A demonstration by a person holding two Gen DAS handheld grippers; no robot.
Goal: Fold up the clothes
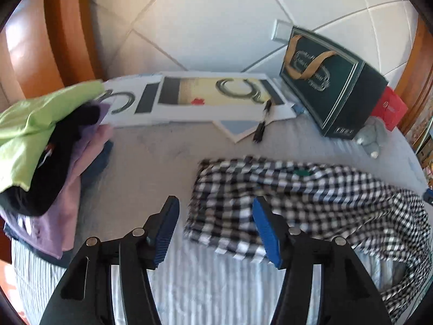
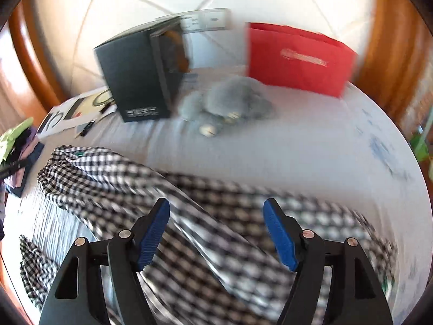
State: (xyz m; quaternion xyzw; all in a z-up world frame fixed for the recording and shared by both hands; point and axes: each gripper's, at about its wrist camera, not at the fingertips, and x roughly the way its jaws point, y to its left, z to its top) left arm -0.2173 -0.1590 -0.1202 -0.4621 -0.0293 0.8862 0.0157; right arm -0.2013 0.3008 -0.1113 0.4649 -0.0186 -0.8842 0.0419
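A black-and-white checked shirt [image 1: 311,197] lies spread and rumpled on the bed; it also shows in the right wrist view [image 2: 167,216], blurred. My left gripper [image 1: 215,216] is open and empty, just above the shirt's left edge. My right gripper [image 2: 216,216] is open and empty, hovering over the middle of the shirt. A stack of folded clothes [image 1: 54,146], green, black and lilac, sits on the bed to the left; it shows at the left edge of the right wrist view [image 2: 16,146].
A dark green gift bag [image 1: 333,86] and a red bag [image 2: 297,57] stand at the headboard. A grey plush toy [image 2: 230,103] lies between them. Printed boards [image 1: 211,94] and a pen [image 1: 262,124] lie at the back. The wooden bed frame [image 1: 67,27] surrounds the padded headboard.
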